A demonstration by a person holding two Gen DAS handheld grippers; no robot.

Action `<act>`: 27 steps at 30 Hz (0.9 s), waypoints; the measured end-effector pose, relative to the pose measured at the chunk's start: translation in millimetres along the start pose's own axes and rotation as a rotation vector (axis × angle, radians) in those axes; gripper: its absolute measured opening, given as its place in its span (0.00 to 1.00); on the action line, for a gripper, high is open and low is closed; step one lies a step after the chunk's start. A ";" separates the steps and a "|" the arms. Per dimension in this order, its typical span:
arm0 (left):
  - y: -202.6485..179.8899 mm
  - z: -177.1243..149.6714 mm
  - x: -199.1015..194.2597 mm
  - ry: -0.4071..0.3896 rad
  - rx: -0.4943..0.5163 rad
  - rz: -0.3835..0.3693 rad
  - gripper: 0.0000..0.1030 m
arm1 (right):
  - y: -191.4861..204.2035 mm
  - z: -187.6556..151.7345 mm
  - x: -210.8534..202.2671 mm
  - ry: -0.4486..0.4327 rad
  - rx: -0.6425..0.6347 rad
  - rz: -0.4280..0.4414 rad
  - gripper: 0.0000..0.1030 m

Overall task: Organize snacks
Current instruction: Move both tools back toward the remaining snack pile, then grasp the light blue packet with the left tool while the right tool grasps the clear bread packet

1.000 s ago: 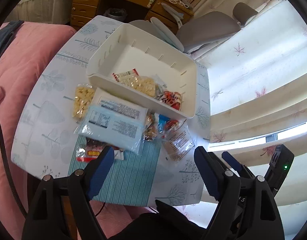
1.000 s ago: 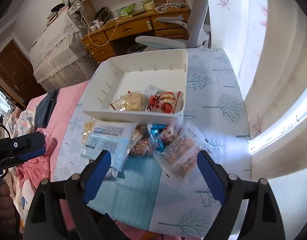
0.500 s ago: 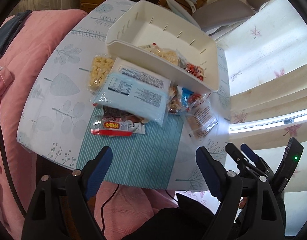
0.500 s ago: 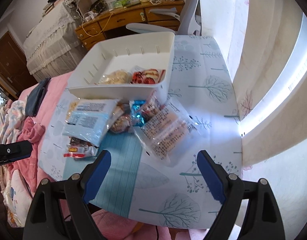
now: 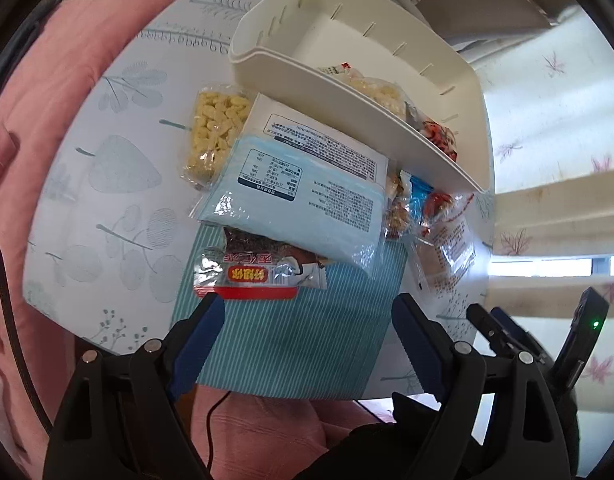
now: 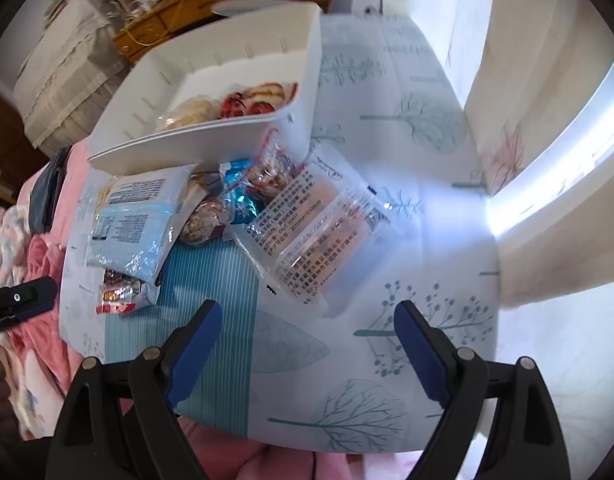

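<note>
Left wrist view: the left tongs point(image 5: 307, 312) stand wide with nothing between the blue pads, low in the frame over a teal striped mat point(image 5: 291, 344) on the surface point(image 5: 107, 200). Just above the left pad lies a red-and-silver snack packet point(image 5: 255, 276), partly under a pale blue packet point(image 5: 299, 204), which overlaps a white printed packet point(image 5: 327, 140). A clear bag of yellow pieces point(image 5: 215, 132) lies at centre left. The white bin point(image 5: 347, 108), upper centre, holds two snack bags.

Right wrist view: the right tongs point(image 6: 307, 316) also stand wide and empty, at the bottom of the frame. Just above them, at centre, lie two clear packets of biscuits point(image 6: 319, 236); left of these sit a blue foil snack point(image 6: 239, 196) and a clear bag of brown snacks point(image 6: 203, 220).
</note>
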State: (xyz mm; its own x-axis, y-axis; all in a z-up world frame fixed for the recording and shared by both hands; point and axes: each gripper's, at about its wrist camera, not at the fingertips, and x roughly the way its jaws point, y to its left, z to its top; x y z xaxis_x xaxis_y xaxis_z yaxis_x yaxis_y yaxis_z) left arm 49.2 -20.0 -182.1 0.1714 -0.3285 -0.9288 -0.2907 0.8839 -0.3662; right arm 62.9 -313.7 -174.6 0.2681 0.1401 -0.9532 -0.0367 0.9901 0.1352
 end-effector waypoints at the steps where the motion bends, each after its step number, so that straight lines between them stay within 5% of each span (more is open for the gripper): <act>1: 1.1 3.6 3.4 0.006 -0.011 -0.007 0.82 | -0.5 1.8 3.5 0.013 0.012 0.000 0.86; 11: 23.5 39.5 45.0 0.073 -0.228 -0.053 0.82 | -23.2 22.7 43.6 0.152 0.240 0.077 0.86; 22: 54.0 59.6 86.5 0.204 -0.565 -0.197 0.82 | -50.7 34.8 74.3 0.246 0.495 0.128 0.86; 27: 59.4 65.2 97.0 0.241 -0.636 -0.189 0.74 | -54.9 43.4 83.1 0.255 0.558 0.150 0.86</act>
State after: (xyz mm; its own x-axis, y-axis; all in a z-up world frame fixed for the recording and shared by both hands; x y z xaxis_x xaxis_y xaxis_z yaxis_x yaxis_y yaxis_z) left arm 110.0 22.3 -290.3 0.0809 -0.5869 -0.8056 -0.7832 0.4625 -0.4156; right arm 128.9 -356.5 -249.5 0.0586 0.3409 -0.9383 0.4700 0.8198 0.3272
